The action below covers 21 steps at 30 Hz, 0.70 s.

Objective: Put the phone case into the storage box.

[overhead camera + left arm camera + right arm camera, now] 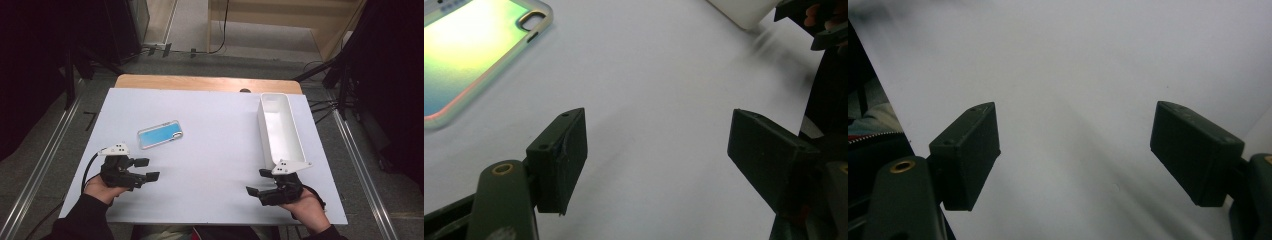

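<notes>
Two items outstanding: phone (pixel 160 134) untouched on the table (pixel 215 165), white bin (pixel 280 127) empty (my left gripper (pixel 147 169) and right gripper (pixel 259 182) both gape wide, holding nothing).

You worked in what looked like a lab or recording studio. Your table (pixel 210 150) was a bare white board on a wooden top, flanked by metal rails (pixel 45 160) along the grey carpeted floor. Black stands (pixel 345 75) and dark drapes stood at both sides, and loose cables (pixel 220 35) ran across the floor beyond.
</notes>
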Motion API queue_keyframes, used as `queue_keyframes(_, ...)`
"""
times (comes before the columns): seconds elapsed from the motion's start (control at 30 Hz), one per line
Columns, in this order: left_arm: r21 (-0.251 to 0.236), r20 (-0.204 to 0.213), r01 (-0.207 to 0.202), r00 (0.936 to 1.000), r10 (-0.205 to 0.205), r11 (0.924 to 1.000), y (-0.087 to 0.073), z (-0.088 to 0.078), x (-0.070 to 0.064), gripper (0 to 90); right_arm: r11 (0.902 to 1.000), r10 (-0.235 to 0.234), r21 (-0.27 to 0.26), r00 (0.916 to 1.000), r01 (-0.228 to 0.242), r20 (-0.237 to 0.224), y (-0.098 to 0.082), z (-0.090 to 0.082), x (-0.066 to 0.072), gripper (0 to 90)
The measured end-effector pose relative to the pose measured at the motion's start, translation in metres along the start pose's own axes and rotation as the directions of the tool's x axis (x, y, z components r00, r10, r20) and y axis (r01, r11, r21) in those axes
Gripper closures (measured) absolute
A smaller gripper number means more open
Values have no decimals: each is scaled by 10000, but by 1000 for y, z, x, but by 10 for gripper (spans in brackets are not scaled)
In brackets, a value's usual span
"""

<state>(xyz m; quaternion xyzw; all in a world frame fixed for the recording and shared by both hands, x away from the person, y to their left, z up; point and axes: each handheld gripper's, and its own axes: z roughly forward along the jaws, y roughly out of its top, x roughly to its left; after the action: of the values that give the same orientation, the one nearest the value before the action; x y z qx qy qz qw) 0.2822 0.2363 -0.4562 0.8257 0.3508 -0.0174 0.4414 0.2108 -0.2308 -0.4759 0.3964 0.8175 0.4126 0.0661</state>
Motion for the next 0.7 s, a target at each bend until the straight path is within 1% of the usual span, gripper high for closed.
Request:
queue_keyframes(0.03,-8,24,-5,10000,5,10000,0,-1,1,238,10000,0,0,10000,0,0,0,0,0,185)
queue_keyframes(0.13,-41,-90,49,9999,-49,10000,0,-3,3,238,10000,-4,29,10000,4,-25,0,0,0,185)
queue_keyframes(0.17,-42,-155,4,9999,-5,10000,0,-4,5,238,10000,-15,38,10000,15,-1,0,0,0,185)
queue_keyframes(0.23,-144,-171,95,9998,-97,9999,0,-4,5,238,10000,-30,35,10000,30,-13,0,0,0,185)
queue_keyframes(0.27,-142,-250,36,9997,-40,9999,0,-4,6,238,10000,-32,25,10000,32,-3,0,1,0,185)
queue_keyframes(0.3,-144,-218,33,9998,-36,9999,0,-4,7,238,10000,-32,25,10000,32,-3,0,1,0,185)
queue_keyframes(0.37,-151,-303,40,9995,-45,9999,1,-4,8,238,10000,-52,51,10000,52,-28,0,1,0,185)
queue_keyframes(0.57,-241,-274,-56,9996,49,9997,4,-3,11,237,9999,36,129,10000,-35,-56,0,1,0,185)
queue_keyframes(0.6,-295,-320,-70,9995,61,9995,5,-3,11,238,9999,23,123,10000,-22,-65,0,1,0,185)
queue_keyframes(0.67,-235,-332,-120,9994,112,9997,6,-2,13,238,9999,22,129,10000,-21,-74,0,1,0,185)
queue_keyframes(0.7,-287,-350,-46,9994,36,9996,6,0,13,237,9999,10,150,10000,-9,-71,0,1,0,185)
